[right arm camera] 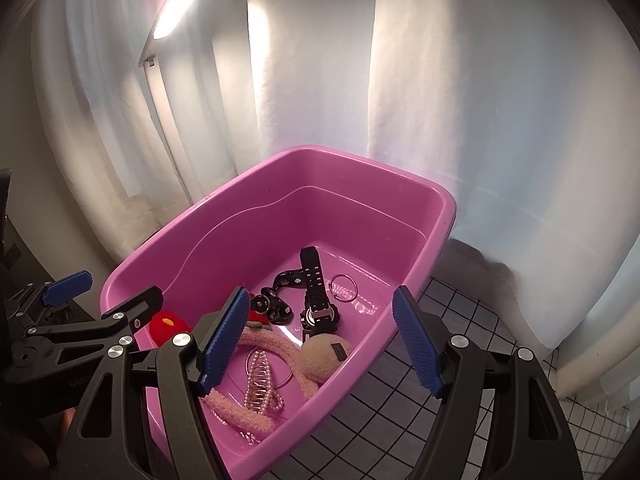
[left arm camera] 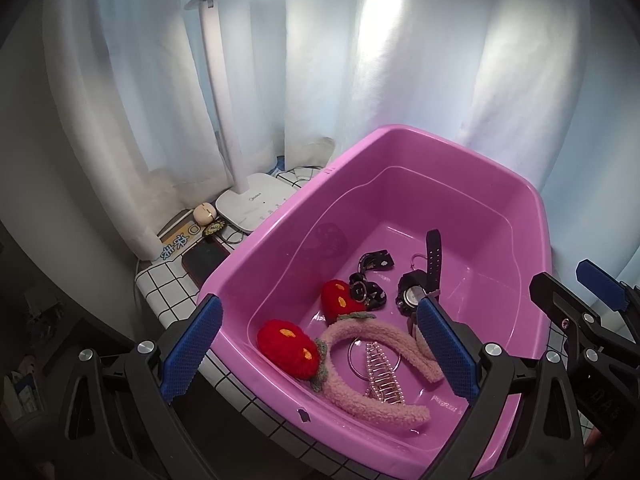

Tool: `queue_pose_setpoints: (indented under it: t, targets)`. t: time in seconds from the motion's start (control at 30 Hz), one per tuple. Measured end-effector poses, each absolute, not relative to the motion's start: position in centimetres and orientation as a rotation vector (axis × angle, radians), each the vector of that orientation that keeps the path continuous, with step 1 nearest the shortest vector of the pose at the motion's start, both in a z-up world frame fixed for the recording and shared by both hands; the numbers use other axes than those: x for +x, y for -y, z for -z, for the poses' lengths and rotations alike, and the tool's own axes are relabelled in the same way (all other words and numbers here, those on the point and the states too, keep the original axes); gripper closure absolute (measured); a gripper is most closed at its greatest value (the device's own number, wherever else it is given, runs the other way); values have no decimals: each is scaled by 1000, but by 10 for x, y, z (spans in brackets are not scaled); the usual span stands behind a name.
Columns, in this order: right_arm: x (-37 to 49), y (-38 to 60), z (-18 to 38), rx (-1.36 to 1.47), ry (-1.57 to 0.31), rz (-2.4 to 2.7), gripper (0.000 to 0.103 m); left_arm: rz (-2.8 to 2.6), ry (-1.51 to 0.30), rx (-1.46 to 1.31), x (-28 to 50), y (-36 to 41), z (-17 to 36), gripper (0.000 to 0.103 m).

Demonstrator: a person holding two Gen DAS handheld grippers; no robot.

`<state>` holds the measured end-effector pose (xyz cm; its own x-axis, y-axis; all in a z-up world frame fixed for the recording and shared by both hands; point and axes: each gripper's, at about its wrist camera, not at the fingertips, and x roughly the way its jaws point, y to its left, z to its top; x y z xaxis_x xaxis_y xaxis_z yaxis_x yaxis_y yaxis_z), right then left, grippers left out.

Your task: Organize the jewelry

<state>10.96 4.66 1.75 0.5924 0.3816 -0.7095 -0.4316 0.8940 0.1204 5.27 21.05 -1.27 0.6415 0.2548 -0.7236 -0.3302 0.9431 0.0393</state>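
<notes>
White desk lamp (left arm camera: 256,200) lit before white curtains (left arm camera: 132,80), grid-patterned tablecloth (left arm camera: 164,280), dark phone (left arm camera: 204,260), perhaps a small round figurine (left arm camera: 205,213)

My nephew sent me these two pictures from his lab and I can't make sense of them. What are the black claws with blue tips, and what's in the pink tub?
Those claws are hand-held grippers; a person holds one in each hand. Each carries its own camera, so one picture looks along the left gripper and the other along the right gripper. Both stand open and hold nothing. The pink tub sits on a checked tablecloth. Inside lie a fluffy pink headband with red knitted decorations, a black watch, a pearl hair clip, a metal ring and a small black accessory. A white desk lamp stands behind.
</notes>
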Motion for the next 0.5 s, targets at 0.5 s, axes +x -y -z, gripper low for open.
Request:
queue_pose_setpoints:
  t: [0.5]
  targets:
    - [106, -45, -24, -77, -792, -471, 32, -343, -807, -102, 50, -211, 11, 7]
